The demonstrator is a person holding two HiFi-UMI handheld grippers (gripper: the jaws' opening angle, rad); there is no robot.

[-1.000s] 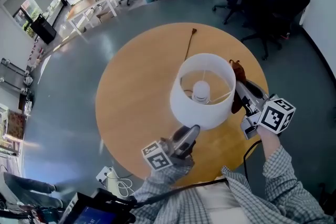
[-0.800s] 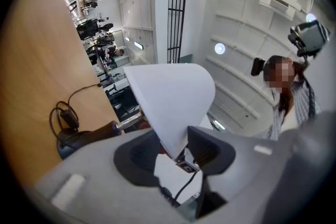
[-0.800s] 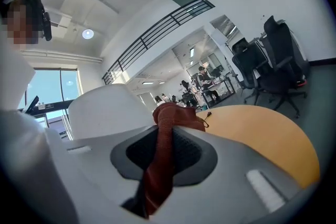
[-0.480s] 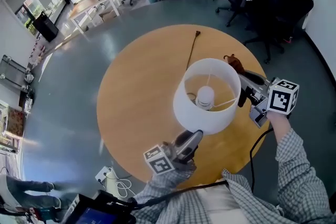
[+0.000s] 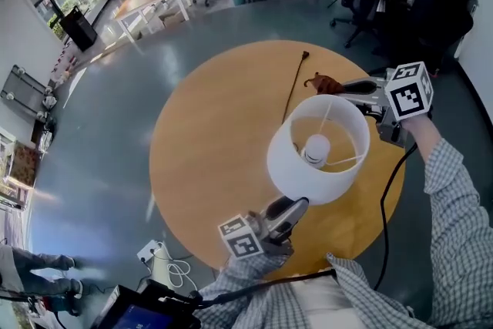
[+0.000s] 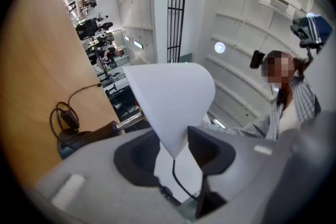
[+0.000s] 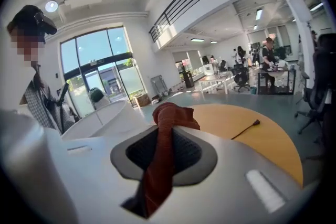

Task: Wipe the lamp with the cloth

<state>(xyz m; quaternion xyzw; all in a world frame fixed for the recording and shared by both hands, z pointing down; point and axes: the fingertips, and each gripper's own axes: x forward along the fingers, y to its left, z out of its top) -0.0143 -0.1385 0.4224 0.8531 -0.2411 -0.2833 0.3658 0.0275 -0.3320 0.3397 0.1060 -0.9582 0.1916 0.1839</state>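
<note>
A lamp with a white shade stands over the round wooden table, its bulb showing from above. My left gripper reaches in under the shade's near side. In the left gripper view the shade hangs over this gripper, whose wide-set jaws hold the lamp's white stem. My right gripper is at the shade's far right rim, shut on a red-brown cloth. In the right gripper view the cloth bunches out of that gripper, with the shade to its left.
A thin dark cord with a plug lies on the table beyond the lamp. A black cable hangs from the right gripper. Office chairs stand past the table's far right, and a power strip lies on the floor near left.
My right gripper has carried the cloth from the shade's right side round toward its far rim. The left gripper has stayed under the shade.
</note>
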